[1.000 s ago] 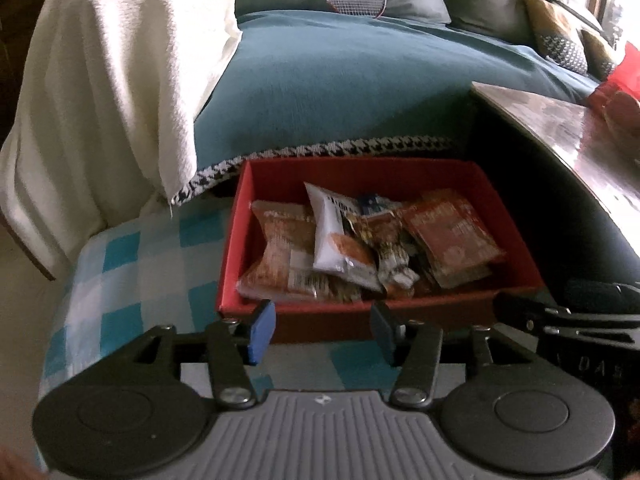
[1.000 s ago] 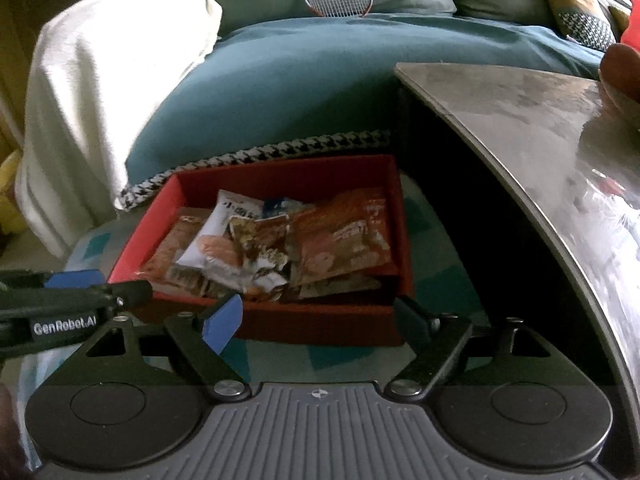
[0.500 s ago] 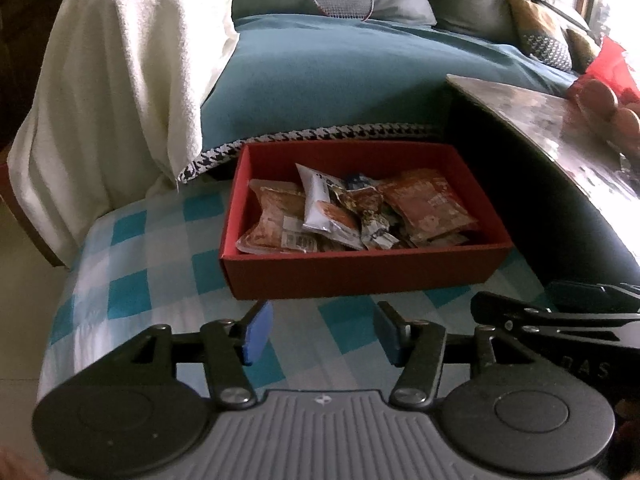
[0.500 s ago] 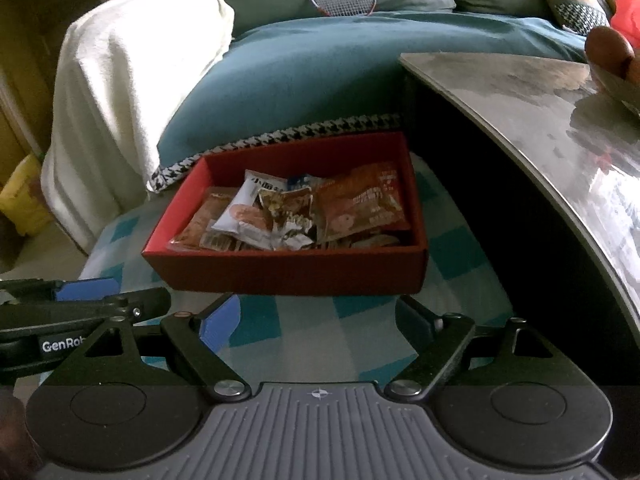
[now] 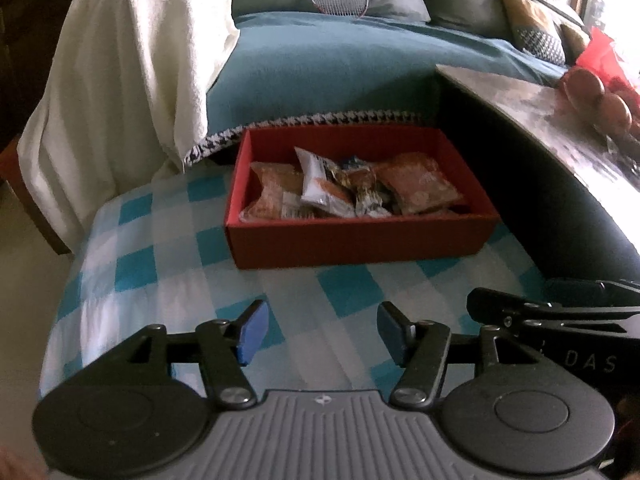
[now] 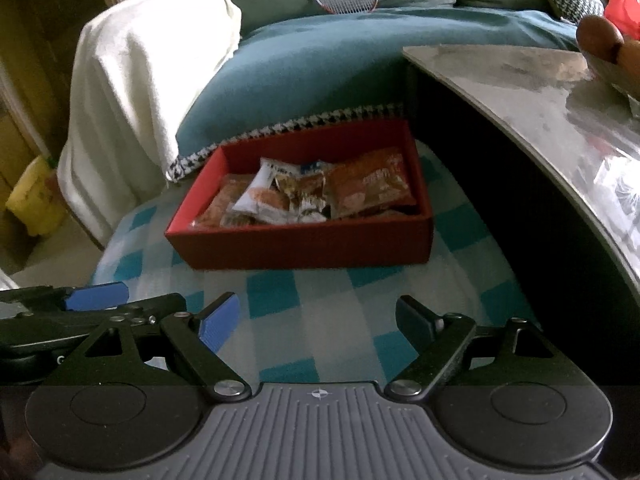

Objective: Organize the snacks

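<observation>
- Grippers both farther from the red rectangular cardboard box (image 5: 360, 240) than a second ago; then their fingertips stood at its near wall, now a wide band of blue-and-white checked cloth (image 5: 172, 264) lies between.
- Left gripper (image 5: 318, 334): jaws wide apart, nothing between the blue pads. Right gripper (image 6: 316, 322): the same, wide and empty. The two hang side by side over the near part of the cloth.
- Judgement: a pull-back with empty jaws reads as a placing just finished, or the whole job near its end. No loose packet shows on the cloth in either view.
- Box sits toward the far edge of the cloth, its right side close to the dark curved-top table (image 6: 540, 92), its far wall by the teal blanket with houndstooth trim (image 5: 340, 64).
- Contents: wrapped snack packets (image 6: 292, 196) heaped loosely, overlapping. An orange-brown pouch (image 6: 370, 188) lies at the right, a white packet (image 5: 320, 184) mid-left, brownish ones at the left end. Small dark-wrapped pieces in the middle; print too blurred to read.
- Heap stays below the rim.
</observation>
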`<action>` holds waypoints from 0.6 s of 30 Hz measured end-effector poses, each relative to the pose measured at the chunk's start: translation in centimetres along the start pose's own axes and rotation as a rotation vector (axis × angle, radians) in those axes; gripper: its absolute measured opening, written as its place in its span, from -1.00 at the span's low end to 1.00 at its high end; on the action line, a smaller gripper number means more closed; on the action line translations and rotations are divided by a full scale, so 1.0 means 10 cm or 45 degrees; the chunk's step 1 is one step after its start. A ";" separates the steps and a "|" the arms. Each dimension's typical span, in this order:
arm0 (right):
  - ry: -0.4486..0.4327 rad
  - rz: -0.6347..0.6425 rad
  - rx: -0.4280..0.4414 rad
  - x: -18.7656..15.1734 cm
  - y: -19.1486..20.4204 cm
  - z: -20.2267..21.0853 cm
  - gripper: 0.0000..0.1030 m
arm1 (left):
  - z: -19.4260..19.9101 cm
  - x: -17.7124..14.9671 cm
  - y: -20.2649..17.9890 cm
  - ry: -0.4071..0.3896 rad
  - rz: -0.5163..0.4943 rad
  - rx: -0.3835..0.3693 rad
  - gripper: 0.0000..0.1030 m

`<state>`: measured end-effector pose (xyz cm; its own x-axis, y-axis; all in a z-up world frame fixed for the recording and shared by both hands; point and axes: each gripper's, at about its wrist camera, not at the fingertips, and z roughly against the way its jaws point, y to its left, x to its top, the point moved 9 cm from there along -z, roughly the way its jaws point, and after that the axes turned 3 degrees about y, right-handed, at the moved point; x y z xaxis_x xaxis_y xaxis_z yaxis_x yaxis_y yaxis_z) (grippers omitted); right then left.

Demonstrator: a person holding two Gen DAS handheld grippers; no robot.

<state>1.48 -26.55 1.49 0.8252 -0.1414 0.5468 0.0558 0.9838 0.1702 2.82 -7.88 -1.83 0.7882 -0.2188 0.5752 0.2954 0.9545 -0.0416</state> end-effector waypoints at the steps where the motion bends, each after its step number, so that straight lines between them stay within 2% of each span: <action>1: 0.006 0.000 -0.003 -0.03 0.00 0.01 0.74 | 0.01 -0.03 -0.01 0.008 -0.004 -0.004 0.04; 8: 0.023 0.002 0.001 -0.23 0.02 0.13 0.74 | 0.12 -0.19 -0.03 0.017 -0.025 -0.026 0.04; 18: 0.017 0.007 0.015 -0.30 0.05 0.20 0.74 | 0.19 -0.25 -0.03 0.000 -0.015 -0.017 0.05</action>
<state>-2.09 -25.82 1.60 0.8332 -0.1342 0.5365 0.0446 0.9833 0.1766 -0.33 -7.22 -1.68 0.7847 -0.2299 0.5756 0.3117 0.9491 -0.0459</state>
